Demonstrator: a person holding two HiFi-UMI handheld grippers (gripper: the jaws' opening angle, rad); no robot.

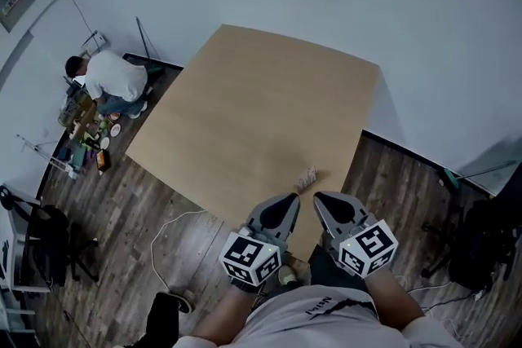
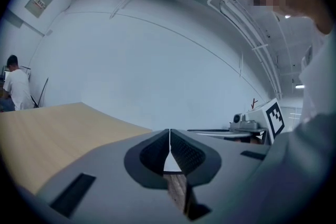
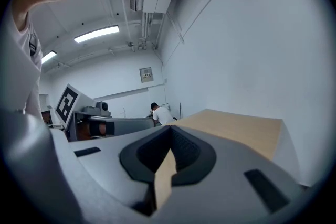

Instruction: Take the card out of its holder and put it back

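Pale wood counter (image 1: 245,110) carried the card holder (image 1: 307,177) close to its near edge; the card itself was too small to tell apart. Left gripper (image 1: 291,200) hung just left of the holder, on the person's side of it, jaws clenched on nothing. Right gripper (image 1: 320,199) hung just right of the holder, likewise pressed together and empty. Both pointed forward past the holder and seemed about equally near it.

L gripper (image 1: 285,206) & R gripper (image 1: 328,204): grey moulded wedge-shaped shells w/ black ribbed pads (image 2: 157,150) inside. Each has a white cube (image 1: 251,258) w/ black square markers. Person wears a light grey tee (image 1: 314,318), small dark print on front.
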